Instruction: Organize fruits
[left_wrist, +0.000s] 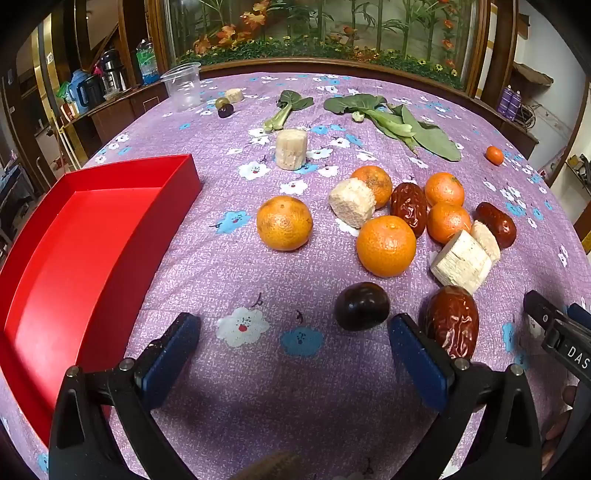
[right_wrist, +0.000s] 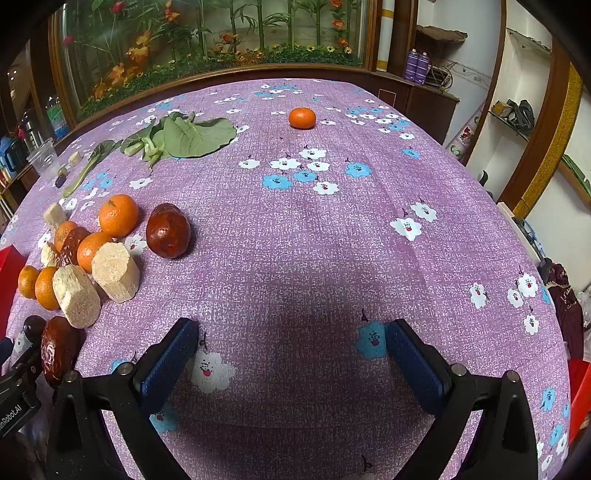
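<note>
A cluster of fruit lies on the purple flowered cloth: several mandarins, red dates, pale sugarcane chunks and a dark plum. A red tray stands empty at the left. My left gripper is open and empty, low over the cloth, with the plum just ahead of its right finger. My right gripper is open and empty over bare cloth, right of the cluster. A lone mandarin sits far ahead of it. A red date lies ahead left.
Leafy greens and a sugarcane chunk lie farther back. A clear plastic cup, a small plum and a grape stand at the far left corner. A planter with flowers runs behind the table. The right gripper's body shows at the left wrist view's right edge.
</note>
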